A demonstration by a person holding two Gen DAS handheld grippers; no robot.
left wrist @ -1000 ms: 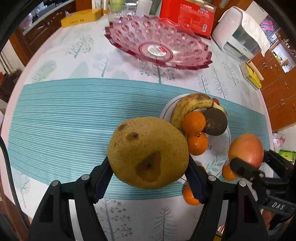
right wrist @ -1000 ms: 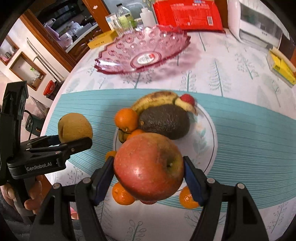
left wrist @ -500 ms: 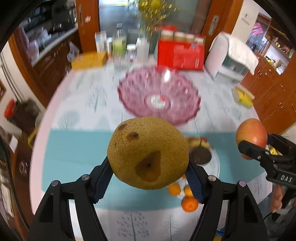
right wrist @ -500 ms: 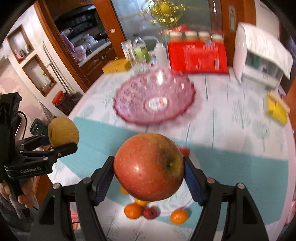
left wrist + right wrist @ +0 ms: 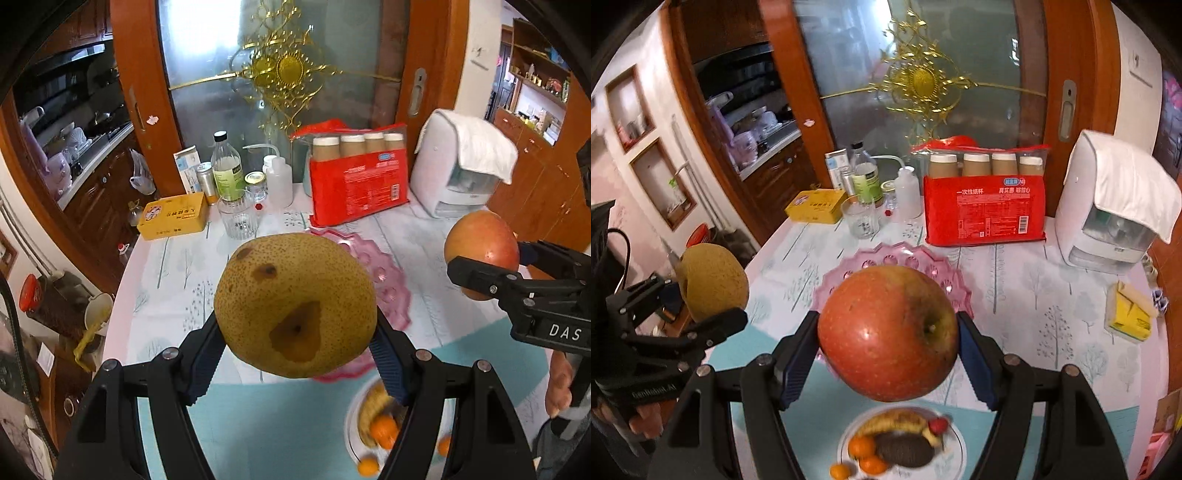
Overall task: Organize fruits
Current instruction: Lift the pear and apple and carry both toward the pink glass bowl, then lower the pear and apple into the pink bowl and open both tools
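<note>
With both of my grippers raised above the round table (image 5: 1052,280), its tree-print cloth spreads below me, and the pink glass bowl (image 5: 908,258) sits near its middle. My left gripper (image 5: 295,325) is clamped on a speckled yellow pear (image 5: 295,306); my right gripper (image 5: 888,339) is clamped on a red apple (image 5: 888,332). Nearest me, a white plate (image 5: 956,443) holds a banana (image 5: 890,421), a dark avocado (image 5: 905,450) and small oranges (image 5: 862,445).
</note>
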